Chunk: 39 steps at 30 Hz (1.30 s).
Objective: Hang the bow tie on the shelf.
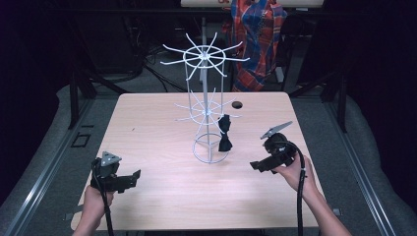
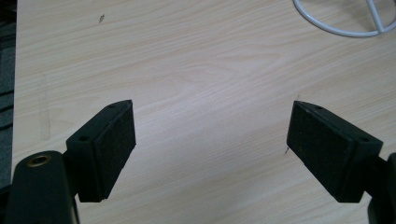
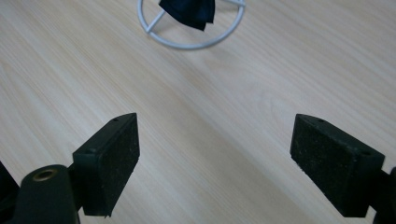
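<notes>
We see a light wood surface (image 1: 157, 137) with a white wire rotating rack (image 1: 206, 108) standing near its middle, two tiers of radial hooks on a central post, ring base on the wood. A dark bow-tie-shaped item (image 1: 225, 132) hangs from a hook on the lower tier, right side of the rack, its lower end just above the ring base. What it's made of we can't tell.

Left hand-held gripper (image 1: 129, 178) sits at the near-left of the surface, held in the left hand (image 1: 93, 196), well apart from the rack. In the left gripper view its jaws are spread wide with bare wood between them, nothing held; the pads (image 2: 116, 144) are black and textured. An arc of the rack's ring base (image 2: 336, 28) shows top right there.

Right hand-held gripper (image 1: 259, 165) is at the near-right, in the right hand (image 1: 295, 172), pointing toward the rack, cable (image 1: 300, 196) trailing back along the forearm. In the right gripper view its jaws also stand wide apart, empty. Ahead of it we see the ring base (image 3: 191, 32) and the dark item's lower end (image 3: 187, 11) hanging over it.

A round hole (image 1: 237, 104) sits in the surface behind the rack. Plaid fabric (image 1: 258, 39) hangs beyond the far edge.
</notes>
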Each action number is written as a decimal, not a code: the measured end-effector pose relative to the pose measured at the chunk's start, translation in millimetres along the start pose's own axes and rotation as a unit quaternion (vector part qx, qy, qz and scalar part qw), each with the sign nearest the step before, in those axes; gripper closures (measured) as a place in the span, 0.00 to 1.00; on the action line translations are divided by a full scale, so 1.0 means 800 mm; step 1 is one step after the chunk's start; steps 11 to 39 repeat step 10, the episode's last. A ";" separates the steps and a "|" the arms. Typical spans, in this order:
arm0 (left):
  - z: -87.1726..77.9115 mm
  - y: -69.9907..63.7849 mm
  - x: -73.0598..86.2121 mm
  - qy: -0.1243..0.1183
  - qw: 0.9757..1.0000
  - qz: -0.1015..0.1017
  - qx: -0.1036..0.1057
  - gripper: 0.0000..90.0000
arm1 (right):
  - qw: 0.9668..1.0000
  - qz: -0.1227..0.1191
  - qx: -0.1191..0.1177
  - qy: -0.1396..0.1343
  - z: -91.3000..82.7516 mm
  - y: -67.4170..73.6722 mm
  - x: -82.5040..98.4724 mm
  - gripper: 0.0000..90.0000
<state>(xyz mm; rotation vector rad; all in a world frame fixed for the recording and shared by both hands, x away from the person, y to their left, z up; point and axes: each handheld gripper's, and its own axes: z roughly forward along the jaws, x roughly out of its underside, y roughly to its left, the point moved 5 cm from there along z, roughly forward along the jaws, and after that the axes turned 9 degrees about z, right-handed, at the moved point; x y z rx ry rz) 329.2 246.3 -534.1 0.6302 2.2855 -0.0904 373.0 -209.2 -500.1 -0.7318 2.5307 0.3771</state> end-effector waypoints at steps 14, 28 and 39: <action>0.001 -0.001 -0.001 0.001 1.000 0.005 0.001 0.18 | 1.000 0.008 0.007 0.028 0.013 -0.013 0.019 0.17; 0.001 -0.001 -0.001 0.001 1.000 0.005 0.001 0.18 | 1.000 0.008 0.007 0.028 0.013 -0.013 0.019 0.17; 0.001 -0.001 -0.001 0.001 1.000 0.005 0.001 0.18 | 1.000 0.008 0.007 0.028 0.013 -0.013 0.019 0.17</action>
